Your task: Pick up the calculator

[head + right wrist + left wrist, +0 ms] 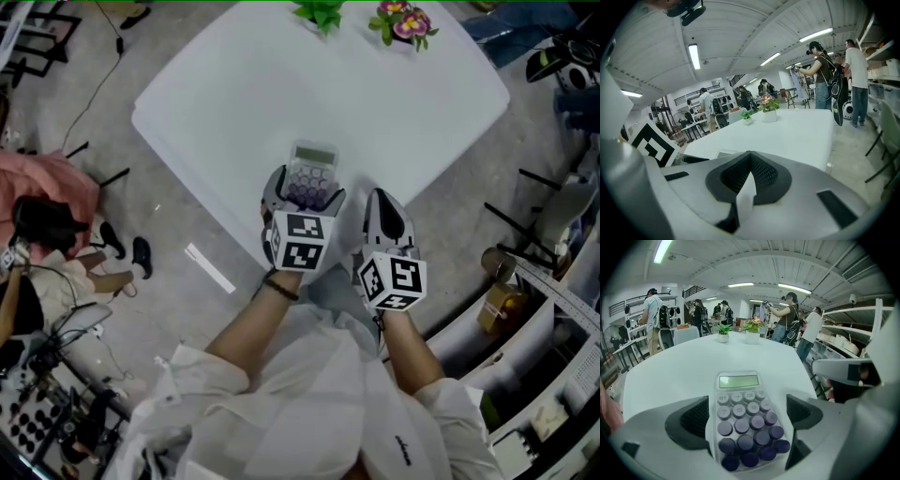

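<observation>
the calculator (312, 173) lies at the table's (281, 84) near edge, long axis running away from you, already between your left gripper's (304, 191) spread jaws, which flank its long sides without clamping. your right gripper (386, 214) rests beside it, pinched together, empty.

The left gripper (747, 405) reaches over a white counter (679, 369), its jaws standing apart with a calculator (746, 427) lying between them. The dark ribbed pads (696, 417) sit close to the calculator's long edges; whether they press on it cannot be told. Its pale green display (738, 381) faces away from the camera, with grey keys under it and purple keys nearest. At the counter's far end stand a small green plant (723, 332) and a flowering plant (752, 329).
</observation>
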`<act>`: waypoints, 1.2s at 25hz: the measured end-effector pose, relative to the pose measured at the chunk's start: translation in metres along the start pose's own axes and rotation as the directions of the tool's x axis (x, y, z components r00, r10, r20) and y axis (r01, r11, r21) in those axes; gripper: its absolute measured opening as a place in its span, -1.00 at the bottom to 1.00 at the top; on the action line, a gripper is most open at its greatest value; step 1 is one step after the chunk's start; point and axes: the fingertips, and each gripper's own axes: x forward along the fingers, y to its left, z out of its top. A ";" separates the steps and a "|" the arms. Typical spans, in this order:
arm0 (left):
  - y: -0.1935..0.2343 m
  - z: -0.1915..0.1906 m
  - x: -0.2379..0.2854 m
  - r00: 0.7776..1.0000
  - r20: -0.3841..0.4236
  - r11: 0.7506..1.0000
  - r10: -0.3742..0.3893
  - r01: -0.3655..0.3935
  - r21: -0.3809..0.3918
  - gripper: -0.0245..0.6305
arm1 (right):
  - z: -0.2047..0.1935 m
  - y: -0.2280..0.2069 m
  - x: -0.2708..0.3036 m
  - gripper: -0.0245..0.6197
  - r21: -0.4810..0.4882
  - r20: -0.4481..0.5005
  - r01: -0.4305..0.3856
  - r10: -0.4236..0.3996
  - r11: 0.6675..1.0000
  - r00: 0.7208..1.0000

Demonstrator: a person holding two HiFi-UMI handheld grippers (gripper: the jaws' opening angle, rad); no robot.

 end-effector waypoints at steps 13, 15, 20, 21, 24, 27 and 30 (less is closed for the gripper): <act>0.006 -0.010 0.014 0.999 -0.009 0.999 0.039 -0.039 0.007 0.58 | -0.022 -0.008 0.003 -0.87 0.018 -0.026 0.009 -0.009 1.000 1.000; 0.005 -0.011 0.016 0.999 -0.010 0.999 0.039 -0.039 0.010 0.58 | -0.025 -0.007 0.005 -0.87 0.017 -0.031 0.008 -0.007 1.000 0.999; 0.005 -0.012 0.019 0.998 -0.018 0.998 0.053 -0.052 0.023 0.58 | -0.030 -0.005 0.009 -0.87 0.014 -0.038 0.014 -0.013 1.000 0.999; 0.005 -0.012 0.020 0.998 -0.020 0.998 0.058 -0.057 0.026 0.58 | -0.030 -0.004 0.010 -0.87 0.014 -0.038 0.015 -0.014 1.000 0.999; 0.004 -0.012 0.020 0.997 -0.021 0.997 0.072 -0.072 0.035 0.58 | -0.029 -0.003 0.009 -0.87 0.018 -0.033 0.015 -0.015 1.000 0.999; 0.005 -0.012 0.019 0.996 -0.026 0.996 0.083 -0.082 0.035 0.58 | -0.028 -0.002 0.006 -0.87 0.021 -0.030 0.016 -0.015 1.000 0.999; 0.004 -0.013 0.019 0.996 -0.044 0.996 0.075 -0.073 0.044 0.58 | -0.026 0.000 0.002 -0.87 0.021 -0.025 0.015 -0.015 1.000 1.000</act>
